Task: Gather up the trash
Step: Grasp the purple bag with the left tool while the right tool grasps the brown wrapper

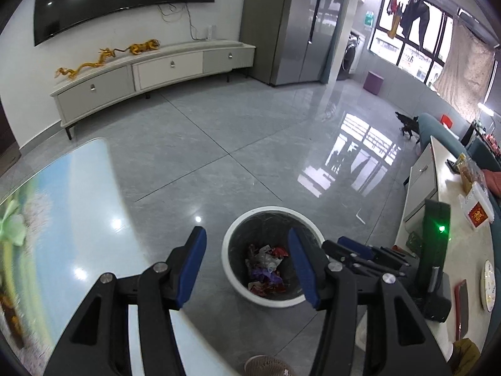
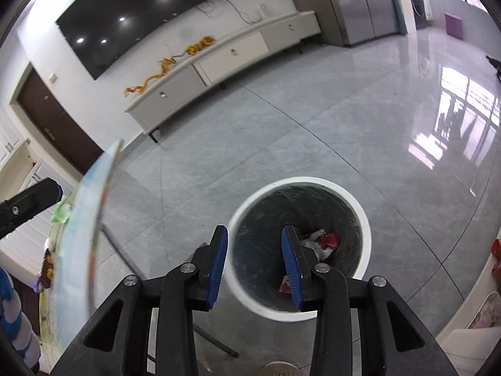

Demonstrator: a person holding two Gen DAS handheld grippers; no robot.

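Right hand-held gripper poised over white-rimmed trash bin on grey tiled floor, blue pads apart, nothing between them. Red and white wrappers lying in bin's dark liner. Edge of printed tabletop at left. TV cabinet along far wall.
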